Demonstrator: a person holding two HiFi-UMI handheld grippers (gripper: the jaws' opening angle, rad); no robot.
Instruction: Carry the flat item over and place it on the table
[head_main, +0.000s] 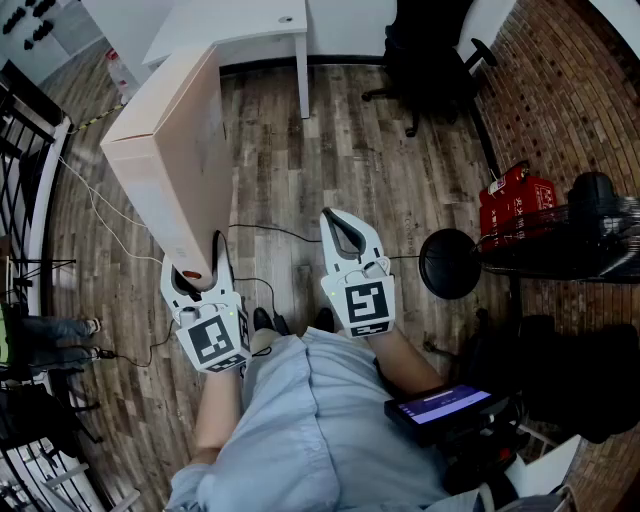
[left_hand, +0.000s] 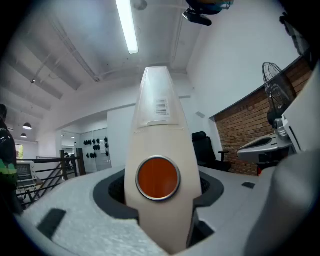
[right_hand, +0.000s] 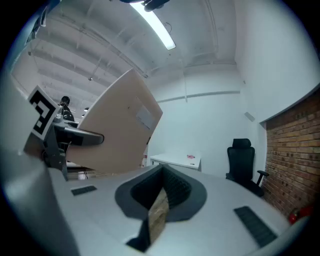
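Observation:
A large flat beige cardboard box (head_main: 170, 150) is held up on edge above the wood floor, tilted away to the upper left. My left gripper (head_main: 197, 270) is shut on its lower corner, next to a round orange sticker (head_main: 192, 272). In the left gripper view the box (left_hand: 157, 125) rises from between the jaws, the orange sticker (left_hand: 158, 178) facing the camera. My right gripper (head_main: 340, 220) is level with it on the right, shut and holding nothing. The right gripper view shows the box (right_hand: 117, 130) at the left. A white table (head_main: 240, 25) stands ahead, and its top (right_hand: 175, 160) shows in the distance.
A black office chair (head_main: 430, 60) stands right of the table by the brick wall. A red case (head_main: 515, 200), a black round base (head_main: 450, 262) and a dark cart (head_main: 570, 250) are on the right. Cables (head_main: 110, 225) cross the floor; a railing (head_main: 25, 170) runs along the left.

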